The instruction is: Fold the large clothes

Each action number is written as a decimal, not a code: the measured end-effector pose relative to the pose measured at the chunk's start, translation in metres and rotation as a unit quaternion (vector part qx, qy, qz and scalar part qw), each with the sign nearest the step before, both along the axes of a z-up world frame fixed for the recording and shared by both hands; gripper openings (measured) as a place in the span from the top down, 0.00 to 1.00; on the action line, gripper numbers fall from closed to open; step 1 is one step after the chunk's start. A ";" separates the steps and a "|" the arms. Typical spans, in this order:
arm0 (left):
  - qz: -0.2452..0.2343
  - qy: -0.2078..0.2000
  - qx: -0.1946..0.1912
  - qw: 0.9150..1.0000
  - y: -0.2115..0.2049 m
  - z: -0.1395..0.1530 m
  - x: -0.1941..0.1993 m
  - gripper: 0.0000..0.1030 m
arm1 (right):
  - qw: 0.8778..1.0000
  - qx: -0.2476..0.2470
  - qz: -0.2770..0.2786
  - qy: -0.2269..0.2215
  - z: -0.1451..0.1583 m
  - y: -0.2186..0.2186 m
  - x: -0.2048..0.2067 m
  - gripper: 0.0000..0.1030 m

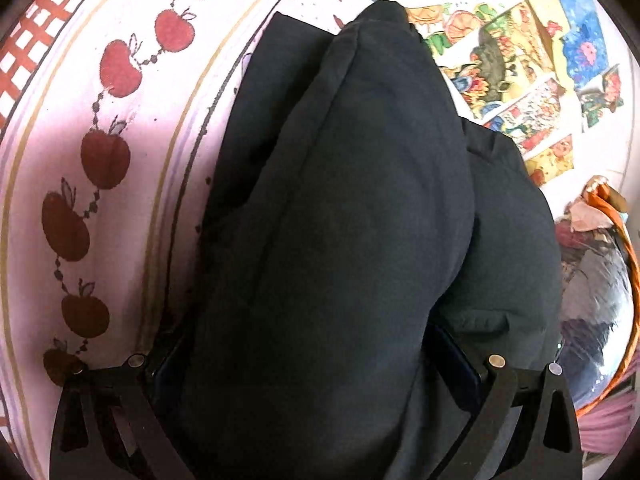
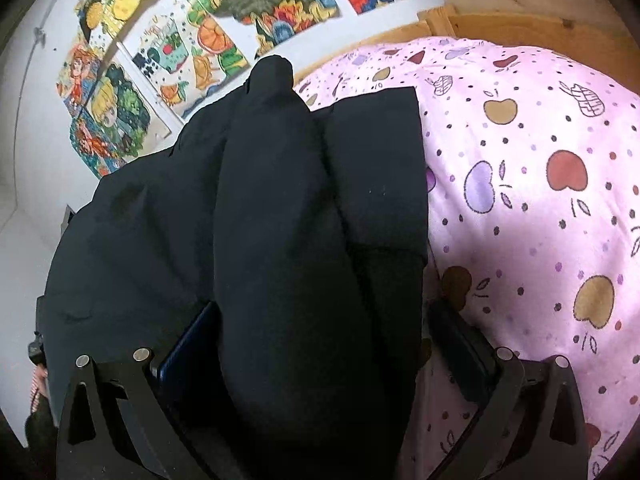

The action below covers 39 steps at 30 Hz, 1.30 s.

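Observation:
A large dark navy garment (image 1: 344, 216) lies bunched over the bed and fills the middle of both views; in the right wrist view it (image 2: 280, 216) rises in a thick fold. My left gripper (image 1: 316, 364) has its fingers (image 1: 460, 364) on either side of a thick fold of the garment. My right gripper (image 2: 320, 348) likewise holds a thick fold between its blue-padded fingers (image 2: 188, 348). The fingertips are hidden in the cloth.
The pink bedsheet with an apple print (image 1: 120, 128) lies under the garment, and a pink apple-print duvet (image 2: 540, 200) lies to the right. Colourful drawings (image 2: 192, 52) cover the white wall. An orange-rimmed basket of clothes (image 1: 600, 280) stands at the right. A wooden headboard (image 2: 520, 8) is behind.

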<state>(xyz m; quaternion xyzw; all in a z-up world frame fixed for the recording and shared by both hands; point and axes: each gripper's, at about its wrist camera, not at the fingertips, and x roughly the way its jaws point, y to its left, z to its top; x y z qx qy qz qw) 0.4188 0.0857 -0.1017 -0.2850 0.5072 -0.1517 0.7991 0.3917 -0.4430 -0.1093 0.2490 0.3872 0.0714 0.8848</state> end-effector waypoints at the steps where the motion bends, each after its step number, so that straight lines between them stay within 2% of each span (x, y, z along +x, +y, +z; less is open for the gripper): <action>1: -0.006 -0.001 -0.008 1.000 0.003 -0.001 -0.001 0.00 | 1.000 0.000 -0.001 0.001 0.001 0.001 0.000 0.01; 5: -0.017 0.016 -0.043 0.999 0.016 -0.001 0.000 0.02 | 1.000 0.002 0.001 0.024 0.002 0.004 0.002 0.01; 6: -0.020 0.022 -0.046 0.998 0.017 -0.001 0.000 0.05 | 0.999 0.009 0.004 0.033 0.002 0.003 0.003 0.01; 8: -0.026 0.034 -0.056 0.998 0.022 0.004 0.000 0.13 | 0.999 0.018 0.015 0.045 0.000 0.004 0.005 0.01; 10: -0.018 0.037 -0.076 0.996 0.030 0.006 -0.006 0.28 | 0.998 0.028 0.026 0.052 -0.002 0.006 0.005 0.01; 13: 0.002 0.038 -0.102 0.994 0.037 0.008 -0.014 0.44 | 0.997 0.035 0.032 0.061 -0.004 0.009 0.007 0.01; 15: 0.003 0.041 -0.093 0.995 0.035 0.014 -0.017 0.52 | 0.996 0.034 0.038 0.071 -0.004 0.015 0.008 0.01; 17: -0.002 0.046 -0.067 0.997 0.027 0.024 -0.017 0.58 | 0.995 0.037 0.043 0.080 -0.003 0.023 0.010 0.02; 20: -0.002 0.059 -0.032 0.998 0.019 0.038 -0.017 0.65 | 0.995 0.044 0.034 0.078 0.000 0.028 0.008 0.14; 25: 0.000 0.080 0.011 0.997 0.001 0.057 -0.011 0.73 | 0.996 0.058 0.013 0.074 0.009 0.022 -0.002 0.54; 28: -0.001 0.077 0.036 0.996 -0.009 0.072 -0.012 0.76 | 0.996 0.049 0.009 0.077 0.016 0.023 -0.006 0.66; 29: 0.000 0.076 0.038 0.996 -0.010 0.077 -0.012 0.76 | 0.996 0.046 0.008 0.078 0.019 0.025 -0.007 0.68; 31: -0.001 0.070 0.040 0.997 -0.011 0.088 -0.017 0.77 | 0.996 0.048 0.005 0.076 0.026 0.027 -0.008 0.78; 33: -0.005 0.063 0.042 0.997 -0.011 0.097 -0.021 0.78 | 0.996 0.067 0.009 0.065 0.037 0.026 -0.014 0.86; 34: -0.007 0.059 0.043 0.997 -0.011 0.101 -0.025 0.78 | 0.996 0.070 0.014 0.058 0.042 0.026 -0.016 0.86; 39: -0.004 0.042 0.030 0.999 -0.002 0.120 -0.042 0.79 | 0.998 0.029 0.050 0.023 0.092 0.057 -0.024 0.88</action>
